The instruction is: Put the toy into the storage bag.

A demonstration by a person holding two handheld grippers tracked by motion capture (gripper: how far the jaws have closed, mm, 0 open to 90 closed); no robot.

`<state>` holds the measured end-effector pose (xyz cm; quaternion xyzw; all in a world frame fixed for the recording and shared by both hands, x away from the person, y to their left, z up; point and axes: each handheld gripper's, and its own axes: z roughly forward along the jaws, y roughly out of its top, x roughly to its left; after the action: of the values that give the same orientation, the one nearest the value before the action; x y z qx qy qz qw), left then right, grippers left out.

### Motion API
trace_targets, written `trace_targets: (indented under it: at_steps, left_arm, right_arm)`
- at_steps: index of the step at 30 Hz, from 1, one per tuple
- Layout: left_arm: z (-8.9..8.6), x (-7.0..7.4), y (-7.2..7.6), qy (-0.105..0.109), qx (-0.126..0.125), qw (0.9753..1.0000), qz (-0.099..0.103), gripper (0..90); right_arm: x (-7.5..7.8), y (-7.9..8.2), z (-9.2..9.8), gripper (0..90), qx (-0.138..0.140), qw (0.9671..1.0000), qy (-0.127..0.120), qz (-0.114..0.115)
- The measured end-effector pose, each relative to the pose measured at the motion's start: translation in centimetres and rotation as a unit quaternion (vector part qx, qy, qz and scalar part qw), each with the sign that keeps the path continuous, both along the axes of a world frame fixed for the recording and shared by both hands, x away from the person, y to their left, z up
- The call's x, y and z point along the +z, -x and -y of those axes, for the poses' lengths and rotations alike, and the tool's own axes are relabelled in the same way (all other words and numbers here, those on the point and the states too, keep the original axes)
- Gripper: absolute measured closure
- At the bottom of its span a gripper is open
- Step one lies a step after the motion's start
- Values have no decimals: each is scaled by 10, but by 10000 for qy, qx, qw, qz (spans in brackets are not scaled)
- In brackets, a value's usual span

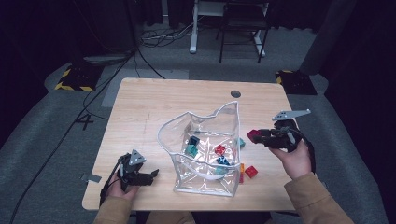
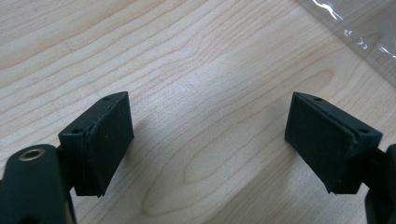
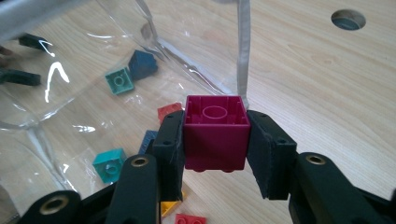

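The dark red block [image 3: 215, 132] is clamped between the two pads of the right gripper [image 3: 215, 140], held with its hollow underside toward the camera and lifted clear of the tabletop [image 3: 327, 84]. In the high view the same block [image 1: 254, 135] sits at the tip of the right gripper [image 1: 259, 137], just outside the right wall of the clear plastic bag [image 1: 205, 154] and below the level of its tallest corner. Risk 1: the grip bears on two smooth side faces only; any twist of the hand or a knock against the bag could let the block pivot or slip out and drop onto the tabletop beside the loose blocks [image 1: 251, 171] lying under the gripper. Risk 2: the bag wall ahead of the gripper is thin and stands unsupported; a push from the jaws or the block would likely fold the wall inward, narrow the opening, or shift the whole bag. Risk 3: a release made before the block clears the rim would put it outside the bag. The left gripper [image 1: 150, 177] rests low on the near left of the bag, jaws spread wide with nothing between them [image 2: 210, 140], apart from the bag, so nothing steadies the bag at this point.
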<state>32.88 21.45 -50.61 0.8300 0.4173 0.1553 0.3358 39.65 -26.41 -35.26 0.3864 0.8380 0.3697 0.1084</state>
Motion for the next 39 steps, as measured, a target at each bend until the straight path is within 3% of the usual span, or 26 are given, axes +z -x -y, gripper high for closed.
trace_targets:
  at_steps: [13,28,39]
  left_arm:
    - [0,0,0,0,0,10000,0,157]
    - [0,0,0,10,6,10000,4,157]
    - [0,0,1,12,14,10000,-2,157]
  right_arm:
    - [29,13,-4,586,153,9986,-249,435]
    - [60,23,-14,587,423,9960,-430,657]
    - [81,28,-36,587,748,9924,-520,831]
